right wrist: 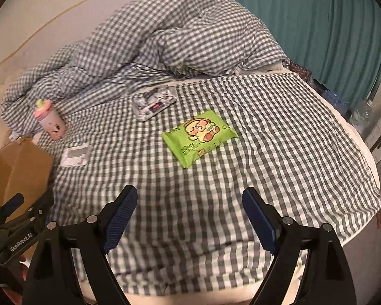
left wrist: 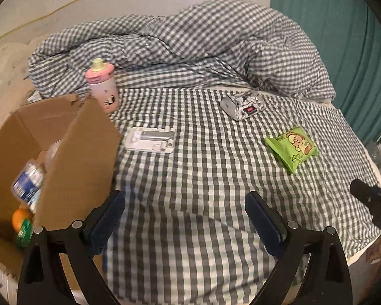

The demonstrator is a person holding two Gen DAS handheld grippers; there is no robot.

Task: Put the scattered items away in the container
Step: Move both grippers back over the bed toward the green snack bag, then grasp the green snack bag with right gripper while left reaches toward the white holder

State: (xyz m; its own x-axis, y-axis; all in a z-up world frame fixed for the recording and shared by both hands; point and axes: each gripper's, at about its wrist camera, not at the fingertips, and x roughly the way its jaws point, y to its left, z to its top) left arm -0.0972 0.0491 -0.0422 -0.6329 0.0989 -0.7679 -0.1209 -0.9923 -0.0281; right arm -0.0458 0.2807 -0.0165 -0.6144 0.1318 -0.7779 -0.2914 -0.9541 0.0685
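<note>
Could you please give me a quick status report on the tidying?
Left gripper and right gripper open, empty. Green wipes pack, silver pouch, pink cup, white tray outside cardboard box. Nothing in the way.

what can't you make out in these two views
- Box contents, left wrist view: near wall hides all but a bottle and an orange; both blurred.
- Box, right wrist view: only its outside shows.
- Silver pack print: too small and blurred in both views.
- White tray: what it holds is unclear.
- Right gripper, left wrist view: cut off by the edge.
</note>
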